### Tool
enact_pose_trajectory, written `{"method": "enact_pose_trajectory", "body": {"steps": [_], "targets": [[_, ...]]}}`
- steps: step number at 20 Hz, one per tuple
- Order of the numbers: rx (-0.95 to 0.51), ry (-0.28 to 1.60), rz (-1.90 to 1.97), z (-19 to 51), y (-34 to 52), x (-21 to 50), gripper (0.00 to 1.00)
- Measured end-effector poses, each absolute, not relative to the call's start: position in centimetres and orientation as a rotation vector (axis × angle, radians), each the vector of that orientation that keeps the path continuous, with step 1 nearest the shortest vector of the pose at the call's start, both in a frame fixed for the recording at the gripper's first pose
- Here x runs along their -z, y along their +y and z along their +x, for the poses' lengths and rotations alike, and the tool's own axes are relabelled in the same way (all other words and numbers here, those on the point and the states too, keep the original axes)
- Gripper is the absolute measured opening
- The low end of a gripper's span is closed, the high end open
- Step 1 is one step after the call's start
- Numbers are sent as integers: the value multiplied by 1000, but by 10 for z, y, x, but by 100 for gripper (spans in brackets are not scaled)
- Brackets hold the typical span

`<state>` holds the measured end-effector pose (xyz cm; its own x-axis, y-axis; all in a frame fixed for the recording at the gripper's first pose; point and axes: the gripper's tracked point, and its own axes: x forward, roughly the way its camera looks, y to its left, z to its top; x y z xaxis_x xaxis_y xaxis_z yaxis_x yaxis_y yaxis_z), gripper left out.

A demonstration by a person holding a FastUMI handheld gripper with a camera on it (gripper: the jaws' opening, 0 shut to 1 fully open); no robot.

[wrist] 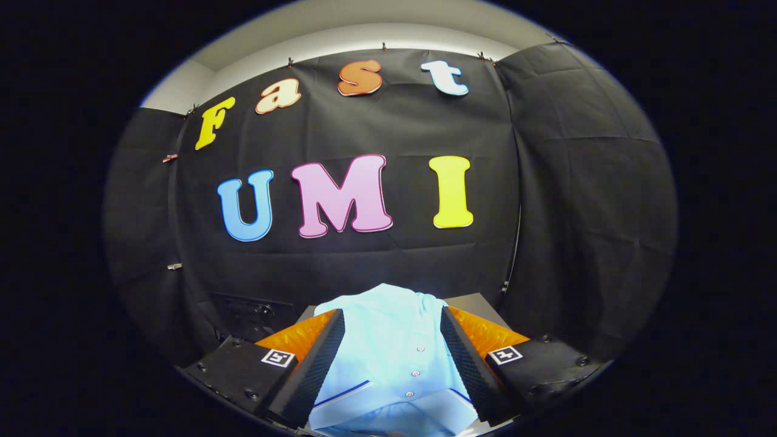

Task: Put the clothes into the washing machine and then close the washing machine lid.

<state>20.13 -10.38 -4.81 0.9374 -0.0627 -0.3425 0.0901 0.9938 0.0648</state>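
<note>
One big black cloth wall (388, 182) takes up most of what I'm seeing from the gripper camera right now, with a strip of pale wall and ceiling (364, 30) showing above it. Small clips (290, 61) pin the cloth along its top edge.

Next down in size — the shirt (388, 358). It's light blue, folded or bunched, with a row of small buttons (415, 373) running down the front and a thin dark blue line of trim near the lower part. It sits right between the two fingers and bulges up past their tips, so the far end of it blocks whatever is just ahead.

My gripper (391, 321) is clenched on that shirt: both fingers press into the fabric from either side, and the cloth fills the whole gap between them. Each finger carries a small square black-and-white marker (278, 357) near its base.

Behind the shirt I can make out a grey flat edge (476, 301) and, off to the left, a dark boxy thing (255, 312) low against the cloth — too dim for me to say what either is.
</note>
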Motion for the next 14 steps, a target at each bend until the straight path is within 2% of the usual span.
{"method": "enact_pose_trajectory", "body": {"steps": [7,14], "targets": [[84,541,125,254,-126,99,98],[113,713,157,277,-135,146,98]]}}
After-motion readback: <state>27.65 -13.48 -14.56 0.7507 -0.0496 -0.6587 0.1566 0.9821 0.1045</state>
